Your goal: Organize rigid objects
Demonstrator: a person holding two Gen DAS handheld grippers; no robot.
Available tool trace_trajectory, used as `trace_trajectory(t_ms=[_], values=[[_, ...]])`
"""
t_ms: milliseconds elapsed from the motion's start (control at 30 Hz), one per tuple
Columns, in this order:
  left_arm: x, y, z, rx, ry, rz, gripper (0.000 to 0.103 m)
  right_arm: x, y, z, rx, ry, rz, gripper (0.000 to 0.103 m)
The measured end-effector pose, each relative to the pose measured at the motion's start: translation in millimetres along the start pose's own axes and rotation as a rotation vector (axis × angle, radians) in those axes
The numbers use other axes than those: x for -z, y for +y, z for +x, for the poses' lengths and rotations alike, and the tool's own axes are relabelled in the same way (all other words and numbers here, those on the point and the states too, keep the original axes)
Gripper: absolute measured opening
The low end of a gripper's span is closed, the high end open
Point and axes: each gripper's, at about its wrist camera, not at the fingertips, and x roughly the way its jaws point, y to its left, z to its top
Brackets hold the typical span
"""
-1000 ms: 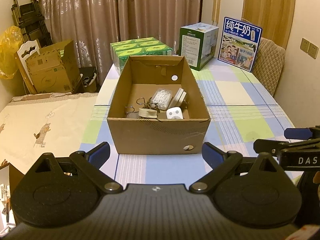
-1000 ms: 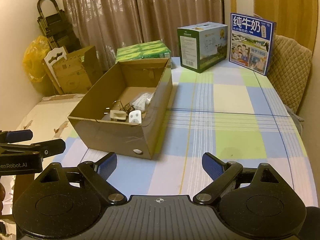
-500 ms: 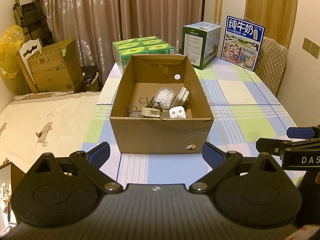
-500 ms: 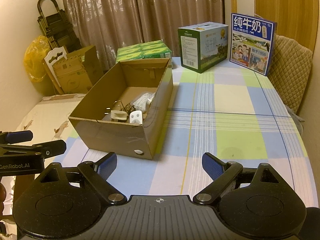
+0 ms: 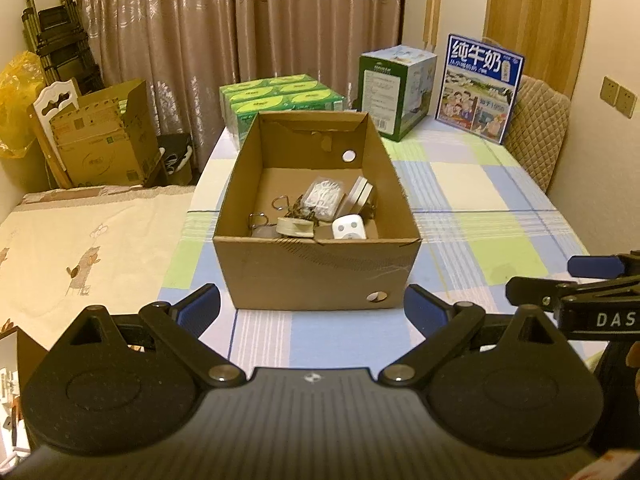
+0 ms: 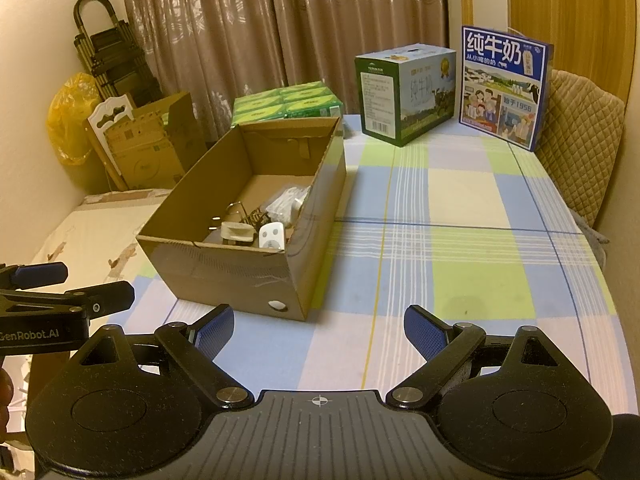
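While both grippers hover low over the near edge of the checked tabletop point(image 6: 460, 200), neither holds anything. The left gripper point(image 5: 312, 308) has its blue-padded fingers spread wide, and directly ahead of it, just past the fingertips, stands an open cardboard box point(image 5: 316, 276). Inside the box, towards the near wall, lie a white plug adapter point(image 5: 349, 227), a beige roll of tape point(image 5: 295, 227), some metal ring clips point(image 5: 260, 220), a clear plastic packet point(image 5: 323, 198) and a flat white case point(image 5: 360, 197) leaning on the right wall.

The right gripper point(image 6: 319, 330) is likewise spread wide, with only bare cloth between its fingers. From it the same cardboard box point(image 6: 224, 276) sits ahead and to the left, close to the left fingertip. Far ahead, at the back of the tabletop, stand a green milk carton point(image 6: 404, 92) and, to its right, a blue milk carton point(image 6: 505, 84); a stack of green tissue packs point(image 6: 286, 102) lies behind the box. A padded chair back point(image 6: 580, 128) stands at the far right. To the left of the left gripper, off the tabletop, a cream bedspread point(image 5: 92, 236) stretches away.
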Motion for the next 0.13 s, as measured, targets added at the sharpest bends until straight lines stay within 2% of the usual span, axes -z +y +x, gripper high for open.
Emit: trace_trajectory(t_ms=[133], values=[[0.0, 1.8, -1.5, 0.013, -0.005, -0.015, 0.097, 0.6, 0.1, -1.0, 0.001, -0.003, 0.004, 0.089]])
